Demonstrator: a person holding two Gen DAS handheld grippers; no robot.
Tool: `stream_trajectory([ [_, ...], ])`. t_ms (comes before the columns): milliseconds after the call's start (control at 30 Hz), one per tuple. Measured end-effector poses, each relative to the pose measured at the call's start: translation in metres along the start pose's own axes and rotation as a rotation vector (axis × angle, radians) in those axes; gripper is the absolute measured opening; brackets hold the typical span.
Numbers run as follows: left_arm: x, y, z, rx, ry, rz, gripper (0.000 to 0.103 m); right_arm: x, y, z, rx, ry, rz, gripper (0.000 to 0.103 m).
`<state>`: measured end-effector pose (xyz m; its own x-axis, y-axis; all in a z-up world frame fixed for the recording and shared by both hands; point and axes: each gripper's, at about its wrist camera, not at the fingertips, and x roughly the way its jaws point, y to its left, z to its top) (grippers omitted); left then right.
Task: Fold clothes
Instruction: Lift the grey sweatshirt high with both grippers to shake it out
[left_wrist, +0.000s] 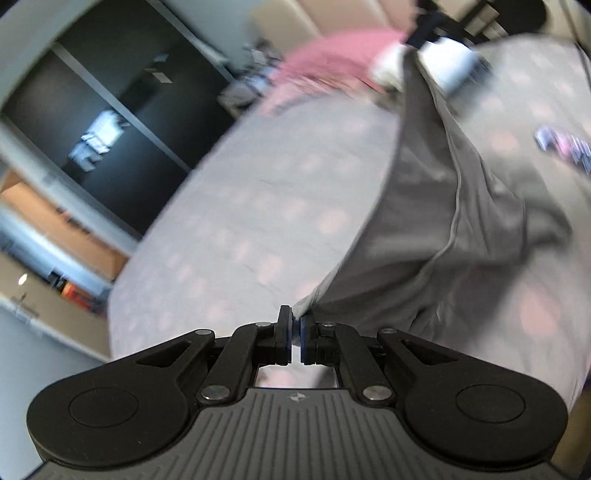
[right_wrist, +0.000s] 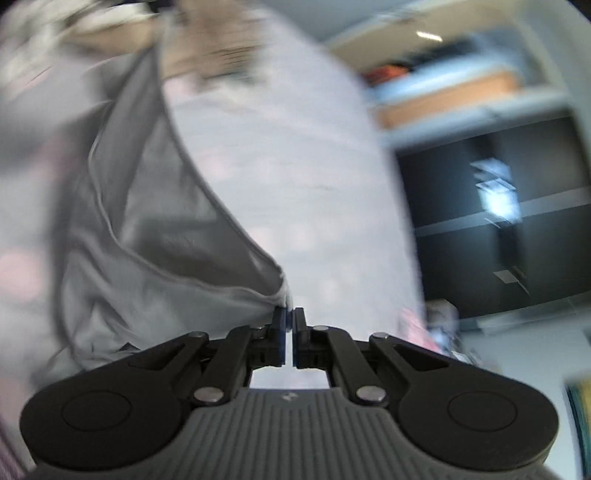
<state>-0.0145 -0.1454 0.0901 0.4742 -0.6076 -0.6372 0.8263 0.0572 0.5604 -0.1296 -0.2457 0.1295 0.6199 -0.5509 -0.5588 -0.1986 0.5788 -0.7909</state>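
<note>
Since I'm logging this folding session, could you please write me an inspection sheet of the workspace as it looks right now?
Surface: bed sheet, pale lilac with faint pink dots, mostly bare.
Job's things: grey garment, lifted off the sheet and hanging between both tongs; a printed patch shows on it.
Clutter: pink cloth at the far end of the bed, blurred.
Grippers: left tongs shut on a corner of the garment; right tongs shut on another edge.
Cables: nothing seen.
Surroundings: dark cabinet panels and wooden shelving beside the bed; motion blur hides detail.
</note>
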Motion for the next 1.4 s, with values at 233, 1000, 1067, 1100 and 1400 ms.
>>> stream_trajectory([
  [233,-0.082,0.046,0.065,-0.214,-0.22,0.16,0.002,-0.078,-0.06,0.006,0.273,-0.109,-0.345,0.002],
  [1000,-0.24,0.088,0.076,-0.55,-0.598,0.389,0.002,-0.2,-0.098,0.003,0.714,-0.373,-0.661,0.002],
  [1067,-0.245,0.088,0.073,-0.54,-0.597,0.394,0.002,-0.203,-0.094,0.003,0.723,-0.379,-0.648,0.002],
  [1100,-0.248,0.088,0.072,-0.534,-0.596,0.397,0.002,-0.205,-0.092,0.003,0.727,-0.382,-0.642,0.002],
  [1400,-0.252,0.058,0.063,-0.412,-0.515,0.305,0.002,-0.229,-0.071,-0.001,0.757,-0.462,-0.709,0.002],
])
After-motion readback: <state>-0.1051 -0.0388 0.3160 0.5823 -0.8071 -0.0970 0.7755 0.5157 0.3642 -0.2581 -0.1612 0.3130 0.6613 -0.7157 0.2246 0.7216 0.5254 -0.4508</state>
